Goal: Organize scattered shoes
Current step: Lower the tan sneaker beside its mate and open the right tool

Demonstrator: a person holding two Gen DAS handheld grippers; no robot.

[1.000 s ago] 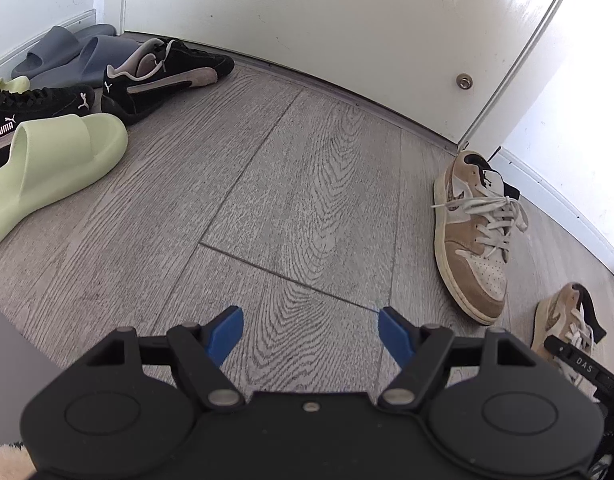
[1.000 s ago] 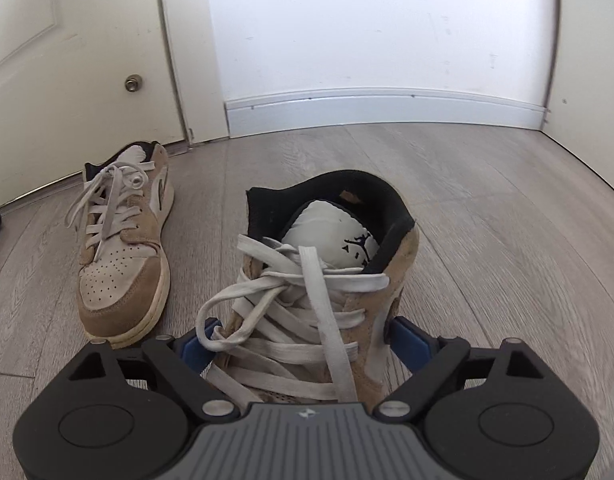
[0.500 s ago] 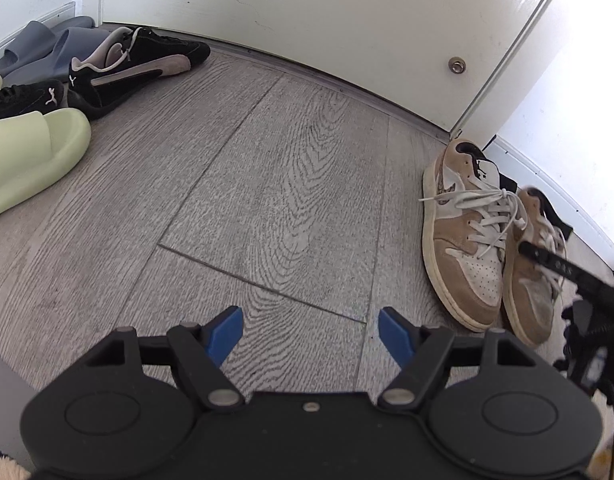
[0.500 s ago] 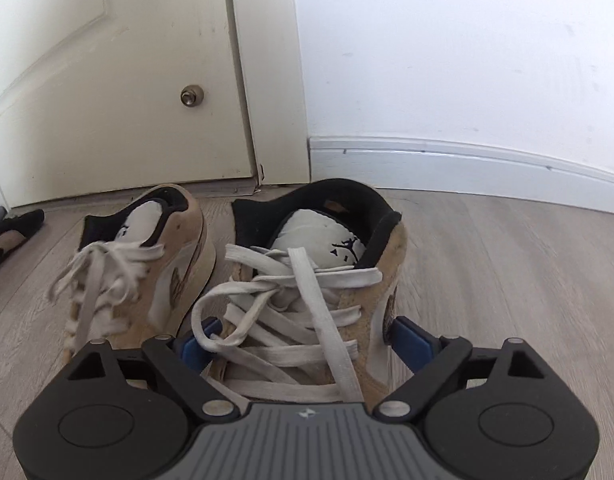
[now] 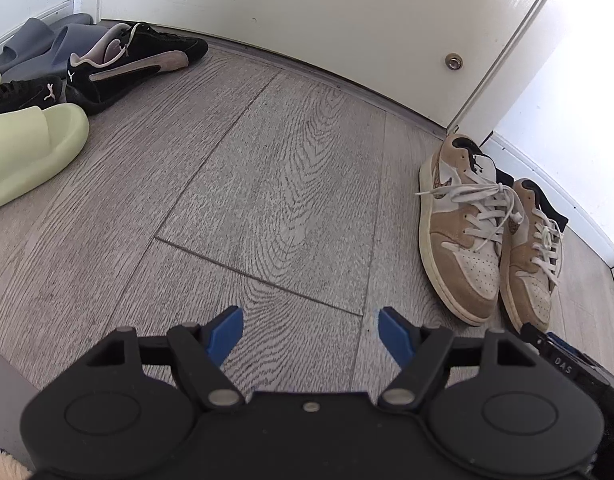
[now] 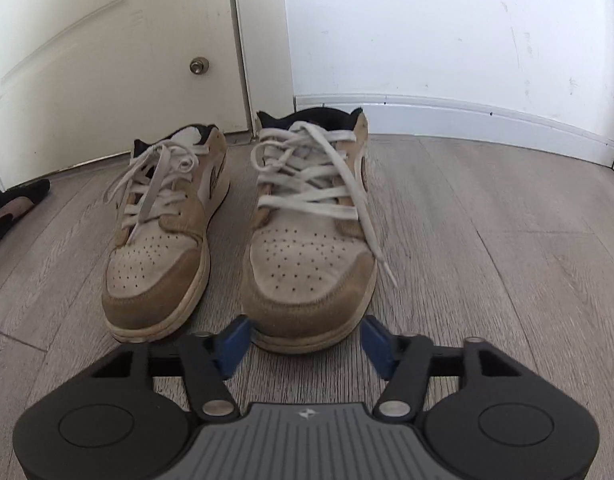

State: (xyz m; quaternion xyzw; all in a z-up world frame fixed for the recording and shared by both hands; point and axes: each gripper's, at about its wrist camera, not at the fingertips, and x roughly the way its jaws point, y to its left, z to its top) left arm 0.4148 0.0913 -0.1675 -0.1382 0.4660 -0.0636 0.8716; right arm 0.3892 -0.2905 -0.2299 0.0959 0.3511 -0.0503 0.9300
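Two tan and white lace-up sneakers stand side by side, toes toward me, in front of the door frame. In the right wrist view they are the left sneaker (image 6: 159, 248) and the right sneaker (image 6: 307, 256). My right gripper (image 6: 305, 340) is open low over the floor, its blue fingertips either side of the right sneaker's toe tip. The left wrist view has the same pair at the right, left sneaker (image 5: 463, 248) and right sneaker (image 5: 531, 256). My left gripper (image 5: 309, 336) is open over bare floor, well left of the pair, holding nothing.
At the far left lie two black sneakers (image 5: 135, 64) (image 5: 23, 94), a pale green slide (image 5: 31, 148) and grey slides (image 5: 35, 46). A white door (image 5: 307, 12) with a doorstop (image 5: 453, 61) closes the back. A white baseboard (image 6: 447, 116) runs behind the pair.
My right gripper carried the right tan sneaker over beside its mate, set it on the floor, let go and drew back to its toe. The left gripper stayed open over the floor.
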